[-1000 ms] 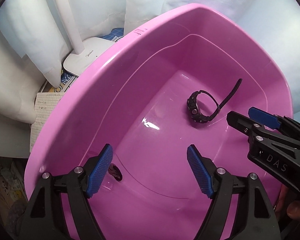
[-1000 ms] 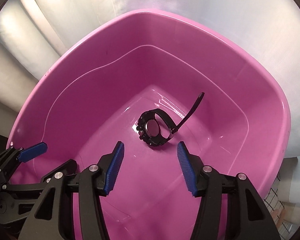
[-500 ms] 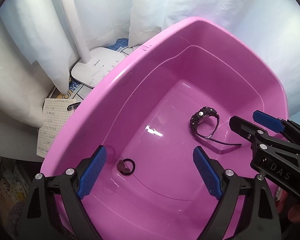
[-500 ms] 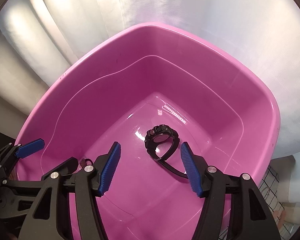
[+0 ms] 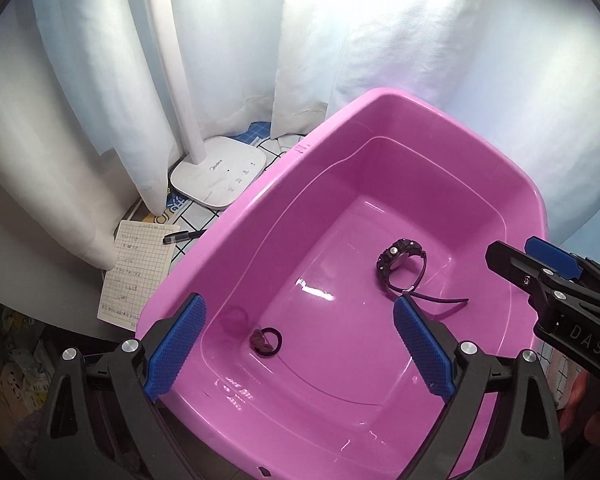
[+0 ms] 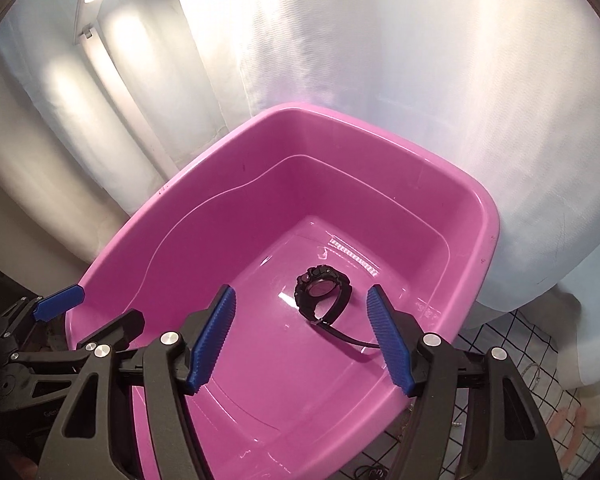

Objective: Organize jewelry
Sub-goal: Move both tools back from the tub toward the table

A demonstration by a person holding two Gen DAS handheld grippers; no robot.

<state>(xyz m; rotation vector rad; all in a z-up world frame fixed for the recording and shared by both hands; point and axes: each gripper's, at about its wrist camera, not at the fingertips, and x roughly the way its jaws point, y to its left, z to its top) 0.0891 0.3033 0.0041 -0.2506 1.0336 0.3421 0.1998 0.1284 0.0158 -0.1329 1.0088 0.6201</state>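
Note:
A pink plastic tub (image 5: 236, 216) (image 6: 476, 208) fills both views. On its floor lies a black wristwatch (image 5: 400, 264) (image 6: 322, 292) on its side, strap trailing. A small dark ring with a charm (image 5: 266, 342) rests near the tub's front left corner. Above the tub my left gripper (image 5: 298, 346) hangs with its jaws opening wide, nothing between the blue pads. My right gripper (image 6: 302, 338) hovers over the watch, jaws also opening and empty. Each gripper shows at the edge of the other's view.
A white lamp base (image 5: 220, 178) and its post stand left of the tub before white curtains. A gridded notepad (image 5: 136, 272) and a black pen (image 5: 184, 236) lie beside it. A checked cloth (image 6: 512, 380) covers the table at right.
Both grippers have risen and pulled back from the tub while their jaws spread. The watch fell from standing with its strap up to lying on the tub floor. The ring came into view.

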